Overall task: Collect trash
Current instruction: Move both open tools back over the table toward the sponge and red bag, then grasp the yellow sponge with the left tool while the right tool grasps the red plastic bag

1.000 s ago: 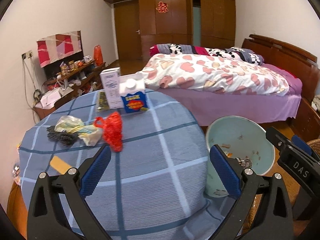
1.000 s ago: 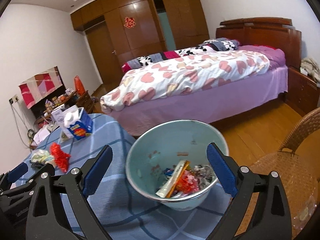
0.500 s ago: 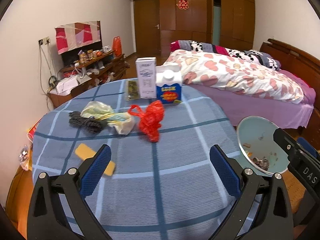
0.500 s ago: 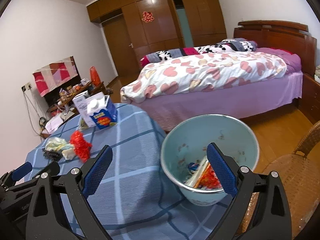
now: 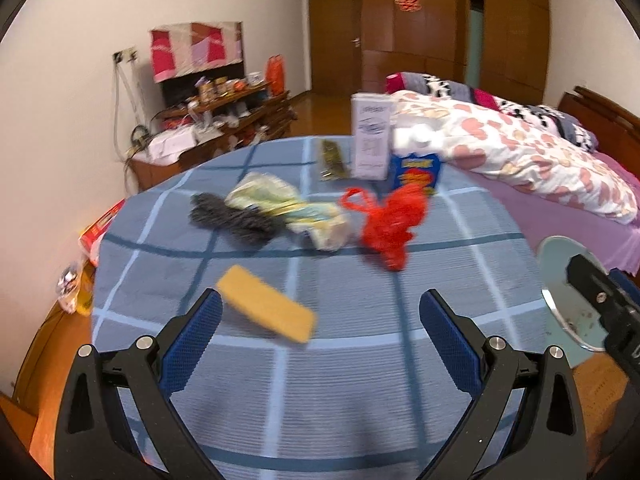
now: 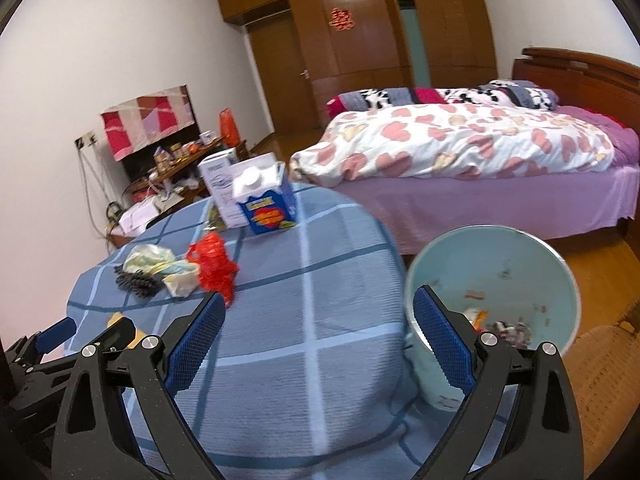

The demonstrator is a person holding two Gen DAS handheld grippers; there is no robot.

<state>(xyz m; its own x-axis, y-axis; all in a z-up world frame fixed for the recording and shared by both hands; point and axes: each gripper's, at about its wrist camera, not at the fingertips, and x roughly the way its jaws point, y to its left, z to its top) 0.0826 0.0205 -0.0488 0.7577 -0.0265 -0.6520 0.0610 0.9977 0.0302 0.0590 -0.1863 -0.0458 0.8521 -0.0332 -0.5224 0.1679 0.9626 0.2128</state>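
Observation:
On the round table's blue checked cloth [image 5: 340,392] lie a yellow sponge [image 5: 266,309], a dark scrubber [image 5: 224,218], a crumpled pale bag [image 5: 292,210] and a red net bag [image 5: 394,220]. Behind them stand a white box [image 5: 371,142] and a blue carton [image 5: 416,170]. My left gripper [image 5: 320,344] hangs open over the near cloth, the sponge just ahead of its left finger. My right gripper [image 6: 318,344] is open too, with nothing between its fingers. The pale green bin [image 6: 496,292] beside the table holds scraps. The red net bag [image 6: 214,266] lies ahead of the right gripper, left of centre.
A bed [image 6: 472,152] with a heart-print quilt fills the right side. A cluttered low cabinet [image 5: 224,120] stands against the left wall. A wicker chair seat [image 6: 604,380] sits right of the bin. Wooden wardrobes [image 6: 360,48] line the far wall.
Both grippers have swung left, away from the bin and toward the trash on the table. The sponge and red net bag now sit nearer the left gripper. Both stay open.

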